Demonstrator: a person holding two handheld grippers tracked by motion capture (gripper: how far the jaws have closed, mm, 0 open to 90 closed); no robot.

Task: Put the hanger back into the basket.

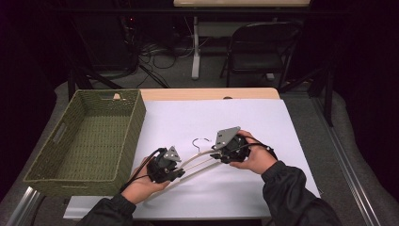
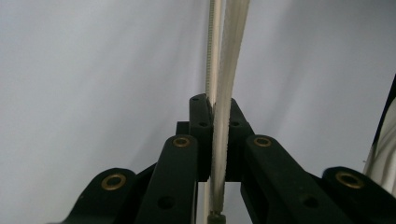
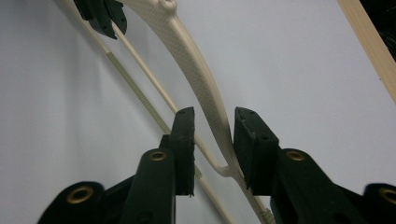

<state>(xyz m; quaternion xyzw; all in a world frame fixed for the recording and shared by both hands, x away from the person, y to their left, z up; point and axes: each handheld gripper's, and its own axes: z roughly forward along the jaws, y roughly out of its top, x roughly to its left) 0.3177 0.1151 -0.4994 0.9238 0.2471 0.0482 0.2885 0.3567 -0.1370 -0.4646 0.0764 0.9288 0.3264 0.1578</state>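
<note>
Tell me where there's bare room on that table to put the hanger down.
Free: the white sheet beyond the hook, up to the wooden table edge, and its right part. The green basket is empty too. Crowded: near centre, where both tongs, left and right, meet on the cream hanger.

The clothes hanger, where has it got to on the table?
In the high view the cream hanger lies on the white sheet between the left gripper and the right gripper, right of the green basket.

High view: fixed overhead, facing forward and down across the table [image 1: 282, 141] — distant. Gripper views: jaw-mounted, very close. All three share the cream hanger [image 1: 197, 165] [image 2: 226, 93] [image 3: 196, 74].
</note>
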